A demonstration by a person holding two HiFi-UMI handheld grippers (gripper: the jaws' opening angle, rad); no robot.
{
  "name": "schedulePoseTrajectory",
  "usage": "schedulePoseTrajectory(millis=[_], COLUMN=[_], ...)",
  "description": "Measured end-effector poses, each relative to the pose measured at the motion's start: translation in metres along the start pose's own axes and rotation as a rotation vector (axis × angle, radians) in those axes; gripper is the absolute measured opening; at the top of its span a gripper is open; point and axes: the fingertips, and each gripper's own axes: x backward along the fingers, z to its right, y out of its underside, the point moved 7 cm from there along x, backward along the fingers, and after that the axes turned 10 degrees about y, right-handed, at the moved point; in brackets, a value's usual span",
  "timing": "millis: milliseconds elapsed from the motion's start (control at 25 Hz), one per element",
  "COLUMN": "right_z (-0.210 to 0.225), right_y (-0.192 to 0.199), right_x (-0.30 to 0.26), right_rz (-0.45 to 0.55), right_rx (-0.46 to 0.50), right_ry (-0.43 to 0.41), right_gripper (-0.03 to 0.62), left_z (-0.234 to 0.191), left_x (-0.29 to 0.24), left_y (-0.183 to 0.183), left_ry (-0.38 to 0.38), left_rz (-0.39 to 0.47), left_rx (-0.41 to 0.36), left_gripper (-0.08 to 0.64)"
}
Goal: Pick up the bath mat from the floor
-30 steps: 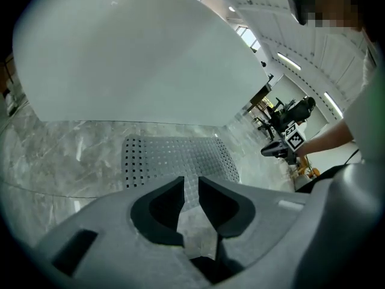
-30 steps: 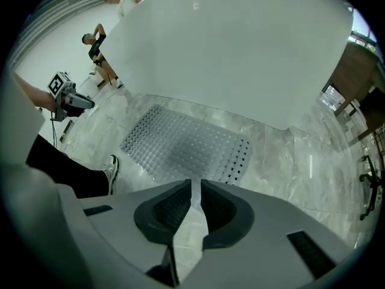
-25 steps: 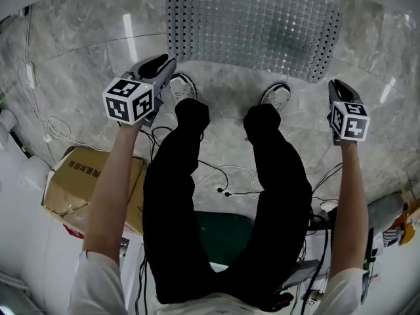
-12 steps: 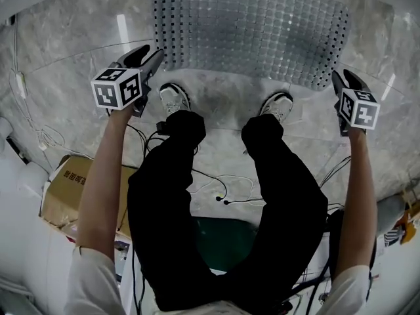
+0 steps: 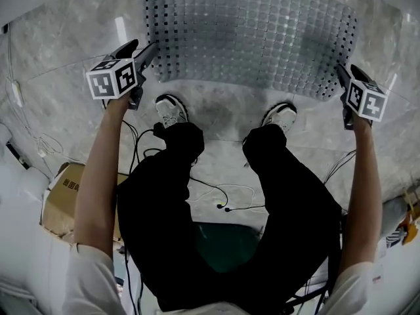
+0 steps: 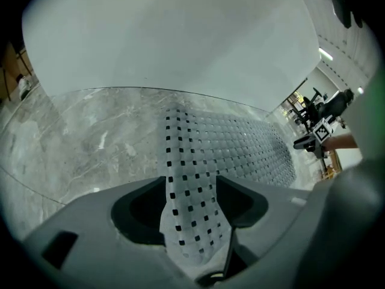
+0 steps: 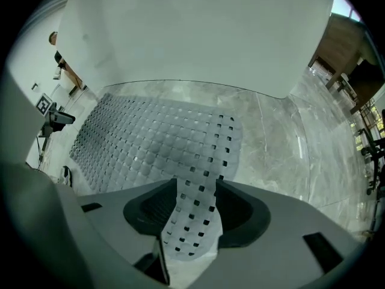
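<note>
Left gripper and right gripper, jaws just opened and spread, each straddle a mat corner, evidently for a two-point lift.

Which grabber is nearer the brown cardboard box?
Left: left gripper is ahead of the box, right gripper far across. Both jaws, just opened wider, straddle the holey grey bath mat.

The grey marble floor carries a pale, perforated bath mat spread across its far side. Nearer, thin black cables trail loosely, and a cardboard box sits near-left.
</note>
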Motion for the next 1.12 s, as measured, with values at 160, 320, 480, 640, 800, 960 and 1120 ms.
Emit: schedulePoseTrajectory(millis=[160,320,480,640,800,960,1120], right_z=[0.004,0.006,0.003,0.007,0.017,0.019,0.023], right_y=[0.002,0.008,0.012,0.02,0.019,0.019,0.021], right_x=[-0.014,-0.027,-0.037,-0.048,-0.056,-0.063,-0.061], right_rz=[-0.016,-0.038,-0.049,-0.051,-0.043,-0.054,-0.041], right_rx=[-0.024,-0.056,-0.054,-0.081,-0.069,-0.087,-0.115], right_ry=[0.024,0.028,0.021,0.033,0.051,0.018,0.053], right_gripper=[0.183,0.195,0.204,0.206,0.222,0.222,0.206], left_z=[-0.021,-0.036,-0.042,-0.046,-0.046,-0.049,-0.051], left_x=[-0.013,-0.029,-0.04,-0.049,-0.055,-0.058,-0.055], left_y=[0.0,-0.008,-0.01,-0.011,-0.009,-0.009,-0.008], left_ry=[-0.055,-0.054,-0.028,-0.03,-0.037,-0.037,-0.017], left_rz=[-0.014,-0.015,-0.013,-0.027,-0.037,-0.055,-0.025], left_rx=[0.044,0.056,0.043,0.036,0.034,0.014,0.029], left_gripper=[0.255,0.255,0.255,0.255,0.255,0.249,0.213])
